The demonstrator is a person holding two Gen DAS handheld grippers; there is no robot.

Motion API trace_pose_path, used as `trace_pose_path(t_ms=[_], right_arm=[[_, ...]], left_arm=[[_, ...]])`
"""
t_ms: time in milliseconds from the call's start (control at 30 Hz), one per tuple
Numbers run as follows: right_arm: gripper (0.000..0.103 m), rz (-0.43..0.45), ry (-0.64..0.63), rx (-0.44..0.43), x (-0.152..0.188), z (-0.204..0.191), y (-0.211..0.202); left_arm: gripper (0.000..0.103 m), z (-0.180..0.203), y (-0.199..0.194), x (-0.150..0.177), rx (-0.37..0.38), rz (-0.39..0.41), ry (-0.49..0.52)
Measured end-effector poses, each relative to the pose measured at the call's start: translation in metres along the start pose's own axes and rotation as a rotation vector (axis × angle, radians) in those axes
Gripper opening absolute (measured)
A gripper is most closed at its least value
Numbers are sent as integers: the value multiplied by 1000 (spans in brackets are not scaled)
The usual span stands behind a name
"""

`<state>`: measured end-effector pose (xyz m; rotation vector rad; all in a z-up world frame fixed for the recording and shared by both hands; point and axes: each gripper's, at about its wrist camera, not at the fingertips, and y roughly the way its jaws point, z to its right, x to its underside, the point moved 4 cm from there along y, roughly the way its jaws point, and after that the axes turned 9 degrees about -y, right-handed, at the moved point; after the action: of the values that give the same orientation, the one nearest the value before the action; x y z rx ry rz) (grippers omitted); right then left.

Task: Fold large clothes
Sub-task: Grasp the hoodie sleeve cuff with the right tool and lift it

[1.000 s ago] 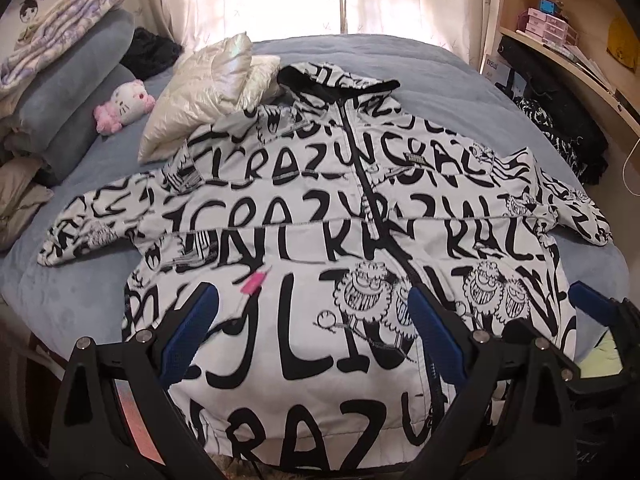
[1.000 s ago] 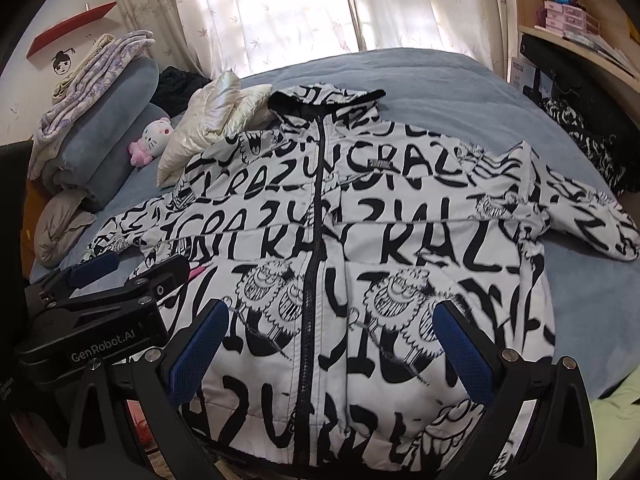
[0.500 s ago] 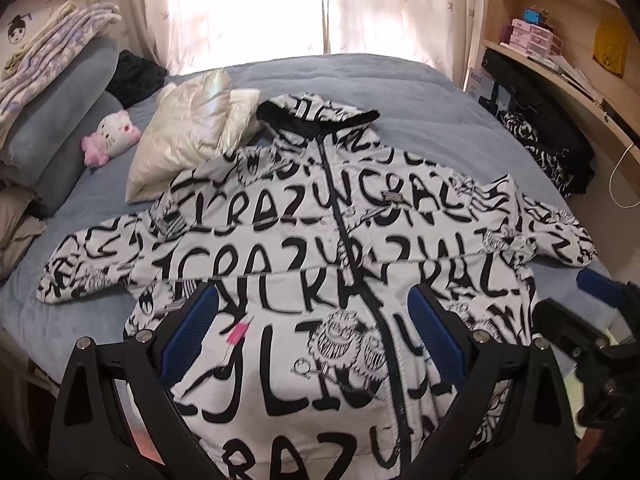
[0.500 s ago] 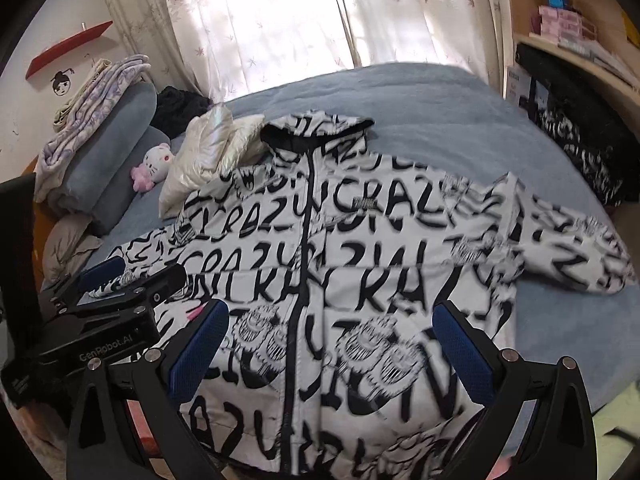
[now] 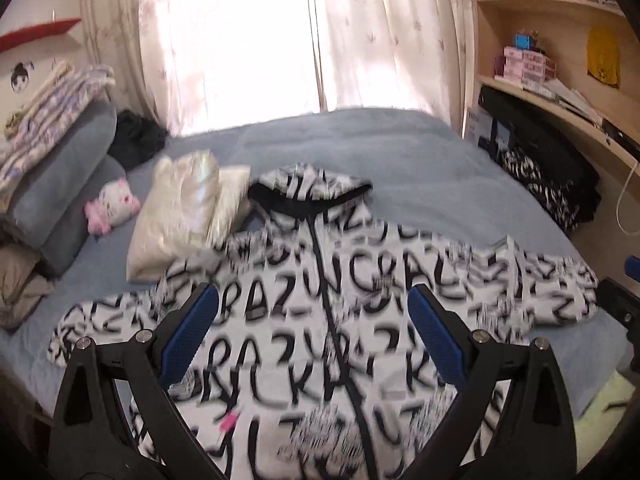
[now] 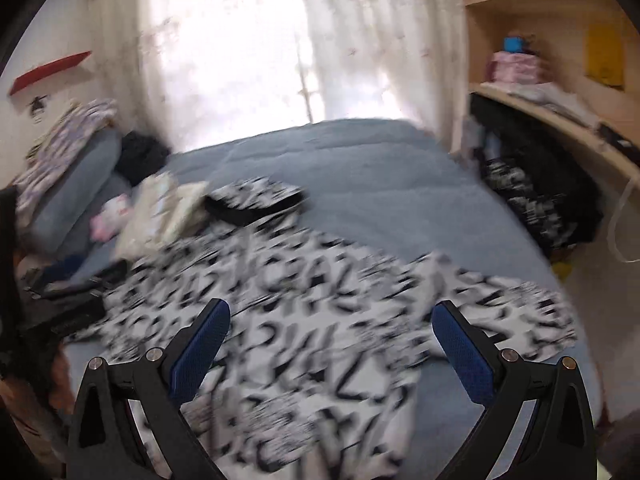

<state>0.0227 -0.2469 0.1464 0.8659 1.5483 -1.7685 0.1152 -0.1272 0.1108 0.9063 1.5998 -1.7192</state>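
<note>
**Blue pads apart, sleeves first**

White padded jacket with black lettering [image 5: 320, 320] lies face up and zipped on the blue-grey bed [image 5: 420, 160], hood toward the window, both sleeves spread out sideways. The left claw [image 5: 316, 332] and the right claw [image 6: 332, 344] both hang above it with pads wide apart, gripping nothing. Both views are motion-blurred. A sensible start is to take each cuff and bring the sleeve across the chest, keeping the fabric low so the slippery shell does not drag. The cream satin pillow [image 5: 180, 216] touches the left shoulder; avoid catching it.
</note>
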Motion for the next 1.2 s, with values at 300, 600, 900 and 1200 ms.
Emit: trace_pose_path(t_ms=[300, 600, 900, 1200], right_arm=[[103, -16, 249, 163, 4, 132, -7], [88, -236, 527, 173, 96, 293, 23], [88, -369, 858, 87, 227, 380, 90], [85, -306, 921, 142, 252, 401, 138]], left_arm=[[95, 76, 53, -45, 148, -2, -125], [95, 162, 163, 8, 117, -222, -125], [59, 211, 223, 84, 80, -317, -49], [48, 211, 213, 83, 56, -206, -40]])
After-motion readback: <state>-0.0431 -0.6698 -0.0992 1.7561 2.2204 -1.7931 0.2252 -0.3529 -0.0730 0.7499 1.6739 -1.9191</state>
